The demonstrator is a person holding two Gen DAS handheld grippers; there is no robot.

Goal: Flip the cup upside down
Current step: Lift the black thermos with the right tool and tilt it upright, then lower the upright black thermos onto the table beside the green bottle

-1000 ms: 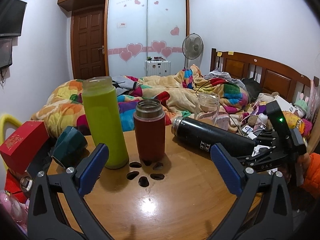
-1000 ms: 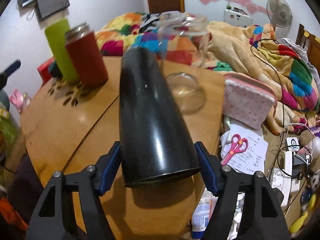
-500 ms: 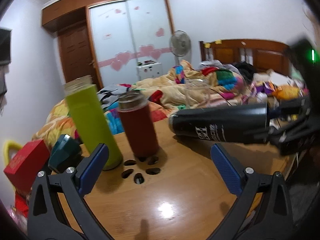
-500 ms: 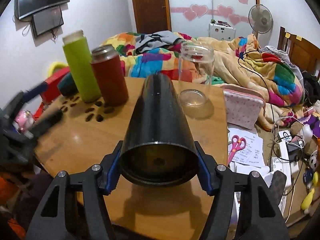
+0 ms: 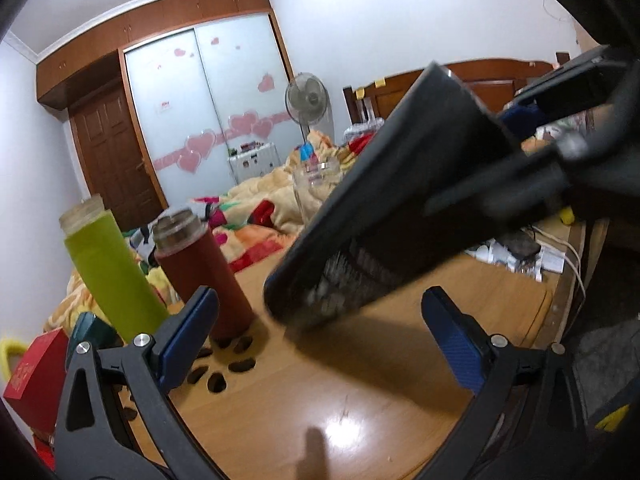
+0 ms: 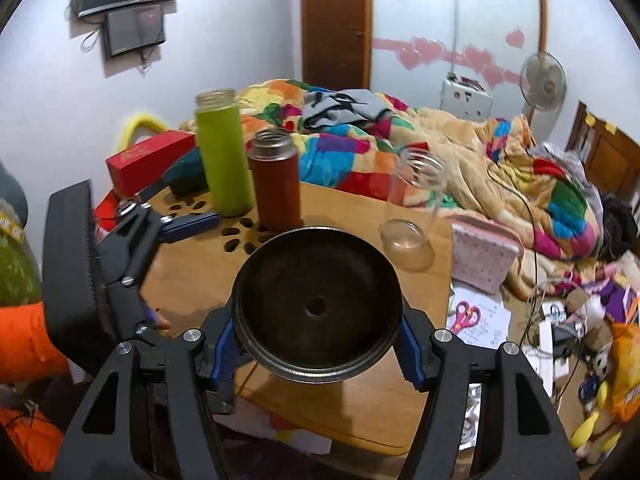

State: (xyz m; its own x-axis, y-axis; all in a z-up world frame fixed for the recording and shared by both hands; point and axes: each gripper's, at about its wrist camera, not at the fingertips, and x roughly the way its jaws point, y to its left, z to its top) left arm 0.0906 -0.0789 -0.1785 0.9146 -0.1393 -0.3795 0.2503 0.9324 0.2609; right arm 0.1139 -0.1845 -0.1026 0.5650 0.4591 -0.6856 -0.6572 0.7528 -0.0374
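My right gripper (image 6: 318, 344) is shut on a black cup (image 6: 318, 306); I see its round base end-on. In the left wrist view the black cup (image 5: 384, 208) is blurred and tilted, mouth end down-left over the wooden table (image 5: 360, 400), base end raised to the upper right. My left gripper (image 5: 320, 336) is open and empty, just in front of the cup's lower end; it also shows at the left of the right wrist view (image 6: 188, 226).
A green bottle (image 6: 222, 156), a red-brown bottle (image 6: 276, 184) and a clear glass jar (image 6: 416, 184) stand on the table. A glass lid (image 6: 406, 242) and pink pouch (image 6: 486, 254) lie at the right. A red box (image 6: 148, 160) lies behind. The bed is beyond.
The right gripper has swung the black cup from lying level to steeply tilted, base end raised, mouth end down toward the table. The left gripper has tilted and stayed open.
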